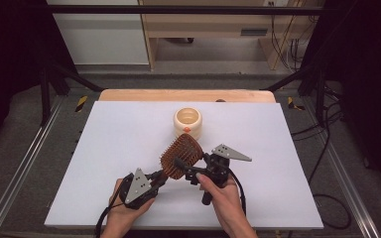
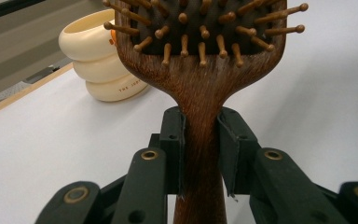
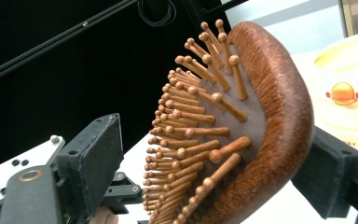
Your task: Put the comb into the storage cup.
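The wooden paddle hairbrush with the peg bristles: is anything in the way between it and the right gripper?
Nothing visible. The wooden paddle hairbrush is clamped at its handle by the left gripper, and the right gripper has its jaws open on either side of the brush head. The cream ringed cup stands beyond it, apart.

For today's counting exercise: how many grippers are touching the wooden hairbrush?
1 for certain: the left gripper clamps the hairbrush handle. The right gripper straddles its head, jaws apart; contact there is unclear.
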`<action>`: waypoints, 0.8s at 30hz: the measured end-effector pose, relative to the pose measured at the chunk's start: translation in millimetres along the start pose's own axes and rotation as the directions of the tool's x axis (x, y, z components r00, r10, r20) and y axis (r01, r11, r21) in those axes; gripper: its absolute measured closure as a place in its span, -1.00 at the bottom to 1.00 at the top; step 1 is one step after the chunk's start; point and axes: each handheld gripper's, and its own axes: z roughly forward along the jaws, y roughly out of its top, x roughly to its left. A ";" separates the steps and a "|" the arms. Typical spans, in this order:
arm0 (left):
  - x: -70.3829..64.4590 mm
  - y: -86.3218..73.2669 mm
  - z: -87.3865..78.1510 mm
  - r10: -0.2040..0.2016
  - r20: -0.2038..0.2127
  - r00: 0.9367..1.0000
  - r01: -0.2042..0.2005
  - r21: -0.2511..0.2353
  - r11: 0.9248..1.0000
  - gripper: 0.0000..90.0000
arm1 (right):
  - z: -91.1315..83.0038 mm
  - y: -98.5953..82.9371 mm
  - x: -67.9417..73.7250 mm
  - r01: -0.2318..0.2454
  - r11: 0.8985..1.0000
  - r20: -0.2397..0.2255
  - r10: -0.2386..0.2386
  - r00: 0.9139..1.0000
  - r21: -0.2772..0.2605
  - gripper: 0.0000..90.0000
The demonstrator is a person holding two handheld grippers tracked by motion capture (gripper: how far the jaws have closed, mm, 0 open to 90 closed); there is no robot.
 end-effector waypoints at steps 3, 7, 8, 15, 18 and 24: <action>-0.1 0.4 -0.4 -0.001 -0.003 1.000 0.001 -0.003 1.000 0.61 | 1.1 0.0 0.2 -0.001 1.000 0.002 0.001 1.000 -0.005 -0.59; 0.5 0.6 -1.2 -0.002 -0.004 1.000 0.002 -0.007 1.000 0.61 | 2.9 0.4 1.1 -0.004 1.000 0.003 0.004 1.000 -0.014 -0.53; 0.5 0.6 -1.3 -0.002 -0.007 1.000 0.002 -0.008 1.000 0.61 | 3.4 0.6 1.3 -0.005 1.000 0.004 0.005 1.000 -0.020 -0.52; 1.6 0.6 -1.9 -0.011 -0.015 1.000 0.011 -0.011 1.000 0.61 | 6.2 1.4 3.1 -0.018 0.999 0.002 0.018 1.000 -0.043 -0.40; 1.8 0.6 -2.4 -0.010 -0.017 1.000 0.009 -0.013 1.000 0.61 | 7.4 0.9 3.1 -0.023 0.998 0.003 0.023 1.000 -0.052 -0.35; 2.2 0.4 -2.8 -0.015 -0.021 1.000 0.014 -0.016 1.000 0.61 | 8.0 0.9 3.0 -0.028 0.998 -0.004 0.028 1.000 -0.060 -0.24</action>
